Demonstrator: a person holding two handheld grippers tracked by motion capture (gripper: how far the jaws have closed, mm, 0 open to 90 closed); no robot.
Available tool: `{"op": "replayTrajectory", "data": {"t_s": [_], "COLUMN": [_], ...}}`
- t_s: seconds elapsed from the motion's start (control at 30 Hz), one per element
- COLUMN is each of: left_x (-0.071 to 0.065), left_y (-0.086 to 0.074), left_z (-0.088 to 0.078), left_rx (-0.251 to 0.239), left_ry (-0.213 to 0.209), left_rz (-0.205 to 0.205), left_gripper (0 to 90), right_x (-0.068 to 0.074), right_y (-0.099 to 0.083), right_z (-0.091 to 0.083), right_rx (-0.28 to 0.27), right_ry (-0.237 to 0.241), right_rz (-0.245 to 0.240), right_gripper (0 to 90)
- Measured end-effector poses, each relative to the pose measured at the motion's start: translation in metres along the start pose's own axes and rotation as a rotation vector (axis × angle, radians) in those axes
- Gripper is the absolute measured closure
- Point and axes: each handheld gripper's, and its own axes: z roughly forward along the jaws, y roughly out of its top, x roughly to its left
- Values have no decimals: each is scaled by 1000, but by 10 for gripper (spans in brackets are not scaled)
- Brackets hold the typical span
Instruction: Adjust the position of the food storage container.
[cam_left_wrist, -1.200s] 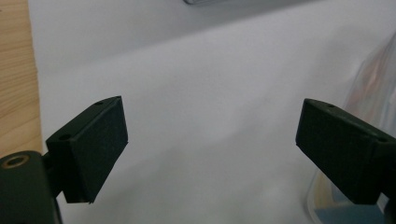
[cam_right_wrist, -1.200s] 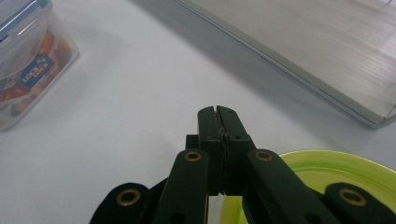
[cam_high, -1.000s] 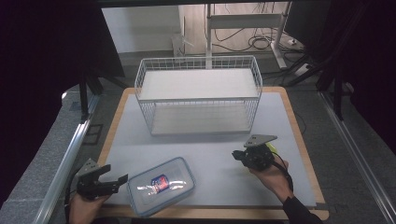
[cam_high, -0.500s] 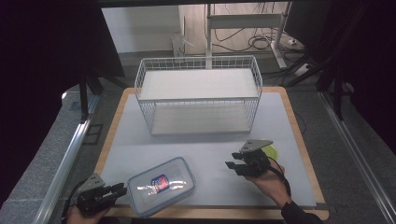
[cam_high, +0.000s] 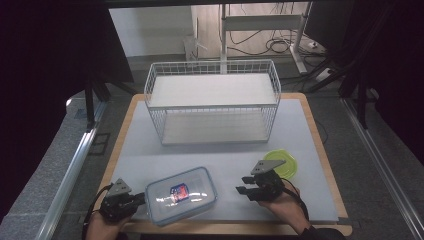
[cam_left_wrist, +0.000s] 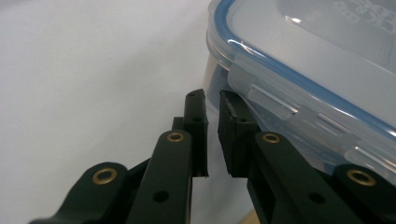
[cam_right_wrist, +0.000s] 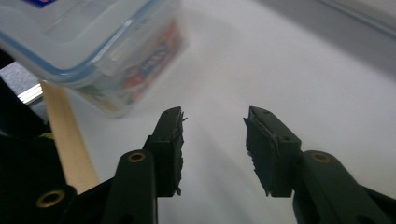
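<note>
A clear food box with a blue-sealed lid (cam_high: 181, 195) lies on the pale mat near the front edge, with a printed packet inside. My left gripper (cam_high: 141, 200) sits at the box's left end. In the left gripper view its jaws (cam_left_wrist: 212, 100) stand almost together beside the box's (cam_left_wrist: 317, 60) corner and lid clasp; they have just been closing, and nothing is between them. My right gripper (cam_high: 241, 184) is to the right of the box and points at it. Its jaws (cam_right_wrist: 215, 116) are open over bare mat, having spread and then drawn in slightly. The box (cam_right_wrist: 79, 42) is ahead of them, apart.
A round yellow-green lid (cam_high: 286, 161) lies on the mat just behind my right hand. A white wire basket (cam_high: 212, 100) with a shelf stands at the back of the mat. The wooden board's front edge (cam_right_wrist: 70, 140) runs close to the box.
My left gripper has shut and shifted right up to the box's end. My right gripper has opened and slid toward the front and left, uncovering the green lid.
</note>
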Motion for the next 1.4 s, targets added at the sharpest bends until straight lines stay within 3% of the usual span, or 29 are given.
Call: {"op": "replayTrajectory", "data": {"t_s": [0.2, 0.37, 0.4, 0.47, 0.6, 0.7, 0.8, 0.87, 1.03, 1.07, 1.4], "left_x": [-9, -22, -30, -35, -40, -41, -43, -45, -50, -47, -45], "left_y": [19, 39, 49, 57, 65, 60, 46, 44, 51, 54, 68], "left_z": [18, 37, 47, 54, 60, 54, 40, 39, 41, 44, 55], "left_rx": [14, 22, 27, 32, 45, 51, 30, 36, 23, 20, 22], "left_ry": [-19, -47, -49, -52, -47, -56, -132, -150, -104, -104, -57], "left_rz": [13, 60, 92, 115, 141, 135, 77, 73, 69, 48, 38], "left_gripper": [810, 812, 814, 814, 808, 780, 757, 758, 827, 847, 867], "right_x": [11, 12, 12, 9, 4, 5, 8, 9, 13, 13, 6], "right_y": [-3, -5, -7, -10, -16, -17, -21, -21, -20, -20, -16], "right_z": [3, 2, 0, -2, -7, -10, -12, -12, -10, -9, -5], "right_rx": [28, 40, 52, 65, 65, 60, 60, 62, 60, 59, 40], "right_ry": [13, 2, -39, -67, -77, -71, -66, -64, -87, -99, -133], "right_rz": [-15, -12, -15, -16, 13, 20, 19, 17, -2, 6, 46], "right_gripper": [659, 733, 784, 816, 835, 835, 837, 841, 893, 894, 896]}}
